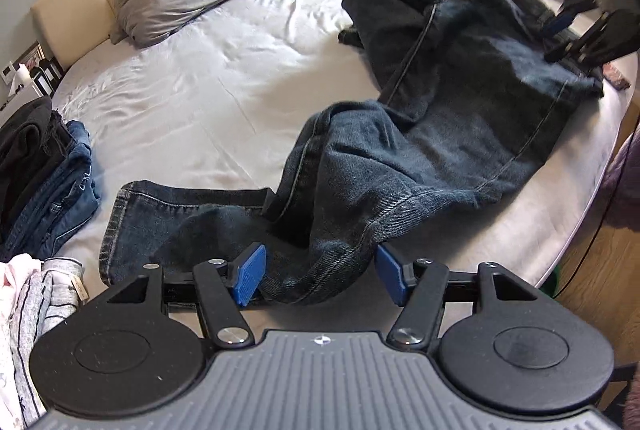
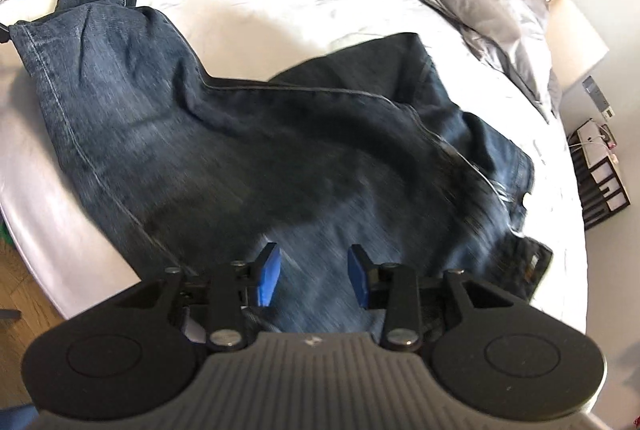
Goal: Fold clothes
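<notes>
The jeans (image 1: 440,118) sprawl rumpled across the bed (image 1: 208,78), legs crossed. My left hand-held gripper (image 1: 320,276) is spread around a leg's hem; my right hand-held gripper (image 2: 313,276) hangs spread over the waist end, so I can pull them flat from both ends.

I can read no text, number or brand anywhere in either view. The small mark on the grey body of my left hand-held gripper (image 1: 320,276) is too tiny to make out, and the leather patch on the jeans (image 2: 248,166) is blurred.
</notes>
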Available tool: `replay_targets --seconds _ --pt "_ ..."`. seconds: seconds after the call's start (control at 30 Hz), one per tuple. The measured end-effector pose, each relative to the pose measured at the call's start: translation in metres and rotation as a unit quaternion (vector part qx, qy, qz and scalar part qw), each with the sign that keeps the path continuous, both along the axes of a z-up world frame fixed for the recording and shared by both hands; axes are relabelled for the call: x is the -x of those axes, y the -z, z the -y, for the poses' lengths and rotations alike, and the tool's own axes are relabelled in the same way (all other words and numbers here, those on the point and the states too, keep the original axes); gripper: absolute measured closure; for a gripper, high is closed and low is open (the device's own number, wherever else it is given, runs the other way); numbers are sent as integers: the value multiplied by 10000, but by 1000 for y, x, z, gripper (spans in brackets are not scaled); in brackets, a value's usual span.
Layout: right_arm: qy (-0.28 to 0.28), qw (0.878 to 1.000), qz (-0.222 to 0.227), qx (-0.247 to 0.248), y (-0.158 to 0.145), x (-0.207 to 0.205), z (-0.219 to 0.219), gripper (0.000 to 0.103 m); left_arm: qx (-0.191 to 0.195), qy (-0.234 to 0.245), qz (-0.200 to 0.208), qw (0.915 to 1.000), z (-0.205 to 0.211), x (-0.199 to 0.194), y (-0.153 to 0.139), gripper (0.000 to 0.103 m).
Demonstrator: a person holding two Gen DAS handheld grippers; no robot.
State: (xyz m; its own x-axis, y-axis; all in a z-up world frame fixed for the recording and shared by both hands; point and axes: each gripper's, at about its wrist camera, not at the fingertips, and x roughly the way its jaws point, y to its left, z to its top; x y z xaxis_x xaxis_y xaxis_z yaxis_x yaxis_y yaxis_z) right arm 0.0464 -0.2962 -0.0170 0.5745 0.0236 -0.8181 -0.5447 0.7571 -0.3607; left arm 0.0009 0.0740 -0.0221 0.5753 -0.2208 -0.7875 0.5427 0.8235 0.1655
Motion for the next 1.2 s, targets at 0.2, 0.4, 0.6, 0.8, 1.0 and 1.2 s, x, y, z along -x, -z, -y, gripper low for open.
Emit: replay_targets --seconds 0.2,0.4,0.6,0.8,1.0,1.2 --pt "-72 9998 -203 -28 9 -22 -28 54 214 -637 -26 9977 -55 -31 -22 40" --pt "-232 9987 -440 56 23 -33 -48 53 154 -1597 -122 9870 -119 -94 -5 40" --pt "-309 9977 -581 130 33 -36 -55 52 192 -1966 -247 9800 -160 -144 31 40" --pt "-235 9966 -763 224 47 -44 -54 52 340 -1869 -685 9794 -155 -168 56 67" --pt "-150 9953 -911 302 54 -51 -50 51 274 -2072 -716 9753 -153 -163 45 91" --pt "-78 9951 -893 405 54 -49 -48 46 -152 -3072 -441 9505 -184 -132 2 92"
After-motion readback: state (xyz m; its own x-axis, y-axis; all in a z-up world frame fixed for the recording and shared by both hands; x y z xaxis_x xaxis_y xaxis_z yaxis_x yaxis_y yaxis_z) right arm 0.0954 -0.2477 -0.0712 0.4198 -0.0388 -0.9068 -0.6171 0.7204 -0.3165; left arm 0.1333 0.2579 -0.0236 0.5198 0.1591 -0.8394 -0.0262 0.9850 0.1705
